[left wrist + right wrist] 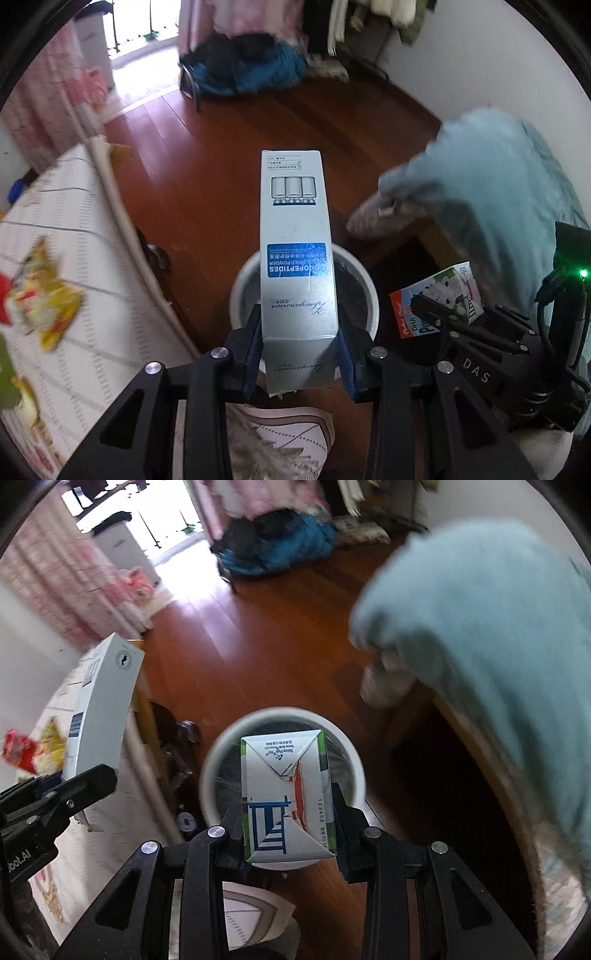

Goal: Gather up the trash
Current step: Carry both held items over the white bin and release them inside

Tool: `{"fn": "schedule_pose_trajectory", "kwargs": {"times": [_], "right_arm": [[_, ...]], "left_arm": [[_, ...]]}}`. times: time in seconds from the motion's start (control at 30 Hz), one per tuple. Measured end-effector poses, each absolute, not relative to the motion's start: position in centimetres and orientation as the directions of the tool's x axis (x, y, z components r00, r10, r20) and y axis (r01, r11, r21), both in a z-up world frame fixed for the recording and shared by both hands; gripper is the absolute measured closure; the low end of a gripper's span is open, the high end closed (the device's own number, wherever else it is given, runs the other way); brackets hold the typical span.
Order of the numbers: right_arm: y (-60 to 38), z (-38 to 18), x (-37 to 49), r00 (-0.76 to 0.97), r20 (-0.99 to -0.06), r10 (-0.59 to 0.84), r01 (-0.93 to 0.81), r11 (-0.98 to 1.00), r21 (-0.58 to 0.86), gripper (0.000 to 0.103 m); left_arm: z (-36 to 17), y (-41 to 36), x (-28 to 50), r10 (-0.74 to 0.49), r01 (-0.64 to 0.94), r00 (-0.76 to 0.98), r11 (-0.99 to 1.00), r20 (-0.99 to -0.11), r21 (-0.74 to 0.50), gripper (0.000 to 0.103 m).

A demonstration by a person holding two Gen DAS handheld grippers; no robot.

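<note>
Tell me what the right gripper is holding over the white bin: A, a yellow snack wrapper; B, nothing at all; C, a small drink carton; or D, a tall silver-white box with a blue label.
C: in the right wrist view the right gripper is shut on a small drink carton above the white bin, while the tall silver-white box sits in the left gripper.
</note>
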State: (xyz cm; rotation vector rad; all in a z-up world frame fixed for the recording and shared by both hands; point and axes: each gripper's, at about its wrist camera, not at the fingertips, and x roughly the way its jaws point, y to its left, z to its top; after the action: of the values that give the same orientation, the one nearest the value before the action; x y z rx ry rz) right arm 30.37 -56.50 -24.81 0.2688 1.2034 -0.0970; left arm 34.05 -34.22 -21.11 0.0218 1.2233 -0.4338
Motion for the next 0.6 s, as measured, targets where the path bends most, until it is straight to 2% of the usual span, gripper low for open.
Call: {"fn": "schedule_pose_trajectory", "kwargs": {"times": [0.23,0.47,0.53,0.57,0.6], "right_arm": [[-59.8,-31.6,31.9,0.295,-0.947,0.126,0.287,0.934,0.214,0.067],[-61.0,-34.3,32.9,0.290,-0.942,0.169,0.289,0.923,0.255,0.067],[-61.0,-34.8,33.2,0.292,-0.939,0.181,0.279,0.923,0.265,0.066],[-61.0,-35.1,33.4,0.288,-0.939,0.187,0.273,0.924,0.267,0.066],[-60.9,-35.3,33.4,0.284,-0.940,0.191,0.267,0.925,0.269,0.060]], "left_arm": [[-26.0,-37.2,36.4,-0.317,0.345,0.148,0.904,-0.937,-0.252,0.069],[-28.0,-37.9,37.9,-0.403,0.300,0.053,0.879,-0.914,-0.370,0.066],[-28.1,-37.4,38.2,-0.394,0.275,0.059,0.890,-0.917,-0.364,0.042],[-28.1,-37.1,38.2,-0.388,0.260,0.072,0.897,-0.919,-0.358,0.019],[-28.0,-36.7,38.3,-0.385,0.249,0.089,0.902,-0.919,-0.354,0.015]]}}
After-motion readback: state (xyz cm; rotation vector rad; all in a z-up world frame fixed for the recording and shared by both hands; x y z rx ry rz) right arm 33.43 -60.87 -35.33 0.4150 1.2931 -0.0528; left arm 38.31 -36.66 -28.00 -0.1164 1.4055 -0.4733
